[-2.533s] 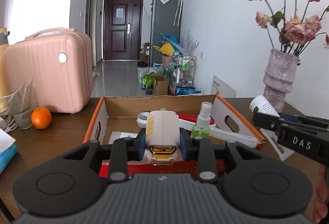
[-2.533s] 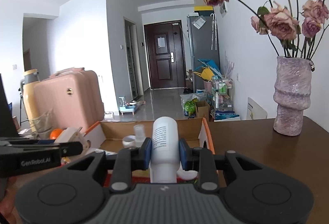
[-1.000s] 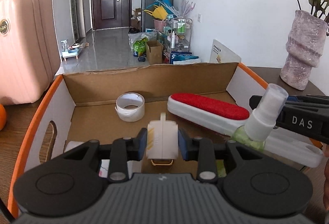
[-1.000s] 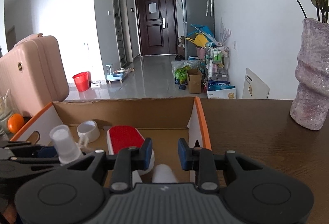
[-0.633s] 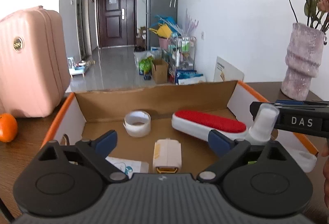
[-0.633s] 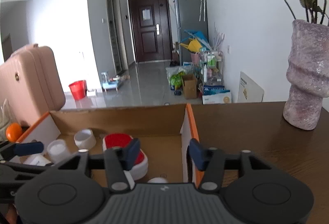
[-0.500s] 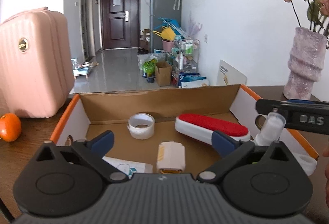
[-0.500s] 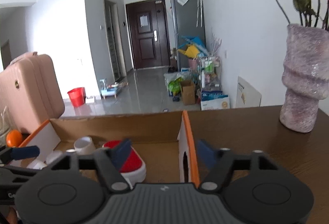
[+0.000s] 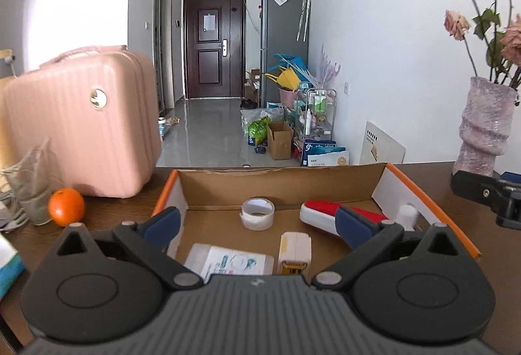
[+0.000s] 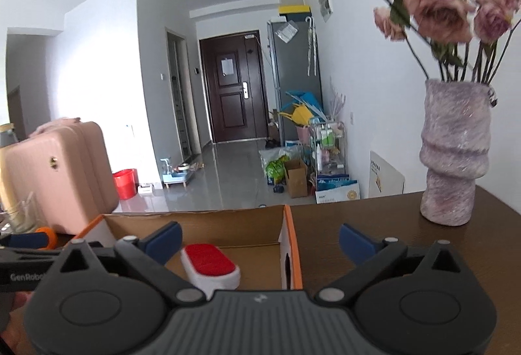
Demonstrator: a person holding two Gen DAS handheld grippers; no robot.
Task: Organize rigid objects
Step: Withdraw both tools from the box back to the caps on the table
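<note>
Left hand-held gripper (image 9: 257, 221) spread wide; cream case (image 9: 294, 249) below, in box (image 9: 423, 192).

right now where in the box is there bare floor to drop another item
Bare cardboard lies in the cardboard box between the tape roll and the left wall, and ahead of the cream case toward the lint brush. The near left holds a packet; the right corner is crowded by the spray bottle.
</note>
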